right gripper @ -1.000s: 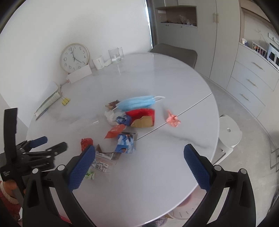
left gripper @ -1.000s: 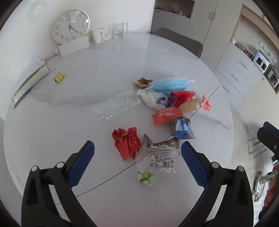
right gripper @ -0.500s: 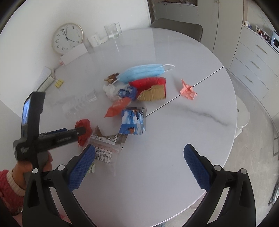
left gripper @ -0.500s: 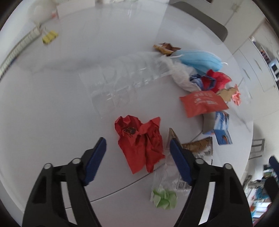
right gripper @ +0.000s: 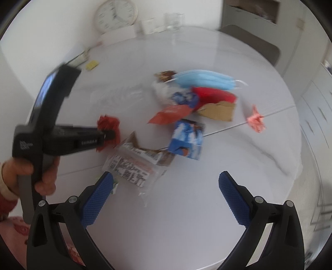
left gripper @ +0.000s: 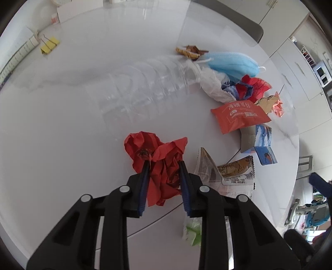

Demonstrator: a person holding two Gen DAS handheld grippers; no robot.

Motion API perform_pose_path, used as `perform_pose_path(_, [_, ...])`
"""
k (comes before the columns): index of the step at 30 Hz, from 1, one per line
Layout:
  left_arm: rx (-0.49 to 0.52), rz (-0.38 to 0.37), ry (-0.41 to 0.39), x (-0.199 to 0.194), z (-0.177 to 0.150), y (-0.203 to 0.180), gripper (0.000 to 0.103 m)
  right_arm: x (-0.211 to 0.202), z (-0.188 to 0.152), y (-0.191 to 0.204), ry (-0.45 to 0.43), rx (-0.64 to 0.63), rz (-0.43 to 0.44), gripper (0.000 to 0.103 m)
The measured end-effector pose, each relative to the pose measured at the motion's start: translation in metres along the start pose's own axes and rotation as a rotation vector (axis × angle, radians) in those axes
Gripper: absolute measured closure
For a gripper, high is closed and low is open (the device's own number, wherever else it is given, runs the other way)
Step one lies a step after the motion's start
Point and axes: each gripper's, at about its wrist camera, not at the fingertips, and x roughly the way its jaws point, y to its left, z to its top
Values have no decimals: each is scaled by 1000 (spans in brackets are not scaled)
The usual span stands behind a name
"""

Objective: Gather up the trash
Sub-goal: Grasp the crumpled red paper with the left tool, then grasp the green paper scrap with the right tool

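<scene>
Trash lies scattered on the round white marble table (left gripper: pixel 62 124). My left gripper (left gripper: pixel 163 166) is shut on a crumpled red paper (left gripper: pixel 161 157), which rests on the table; the paper also shows in the right wrist view (right gripper: pixel 109 124). My right gripper (right gripper: pixel 166 182) is open and empty above the table's near side, close to a clear printed wrapper (right gripper: pixel 132 166). Further off lie a blue box (right gripper: pixel 186 139), an orange packet (left gripper: pixel 240 116), a blue face mask (left gripper: pixel 232 62), a clear plastic bottle (left gripper: pixel 145 87), a pink paper wad (right gripper: pixel 256 121) and a green paper wad (left gripper: pixel 194 232).
A yellow binder clip (left gripper: pixel 49 44) and a stack of papers (left gripper: pixel 12 60) lie at the far left. A clock (right gripper: pixel 116 16) and glasses (right gripper: pixel 173 20) stand at the table's back. A chair (left gripper: pixel 234 18) and cabinets (left gripper: pixel 300 62) are beyond the table.
My left gripper has come down and closed on the red paper. My right gripper has moved lower and closer to the trash, still open.
</scene>
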Motion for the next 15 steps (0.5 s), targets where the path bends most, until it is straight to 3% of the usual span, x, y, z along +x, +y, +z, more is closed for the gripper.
perform_pose_path(8, [-27,-5,-48,-34,-10,26,76,16,-12,30,66,118,180,4])
perform_pose_path(10, [-37,-11,-57,-40,-10,34,76,23,-18,42,79,126,169,17])
perform_pose_path(15, [-15,2,-82,-52,-17,43,76,54,-29,66,124,153,132,32])
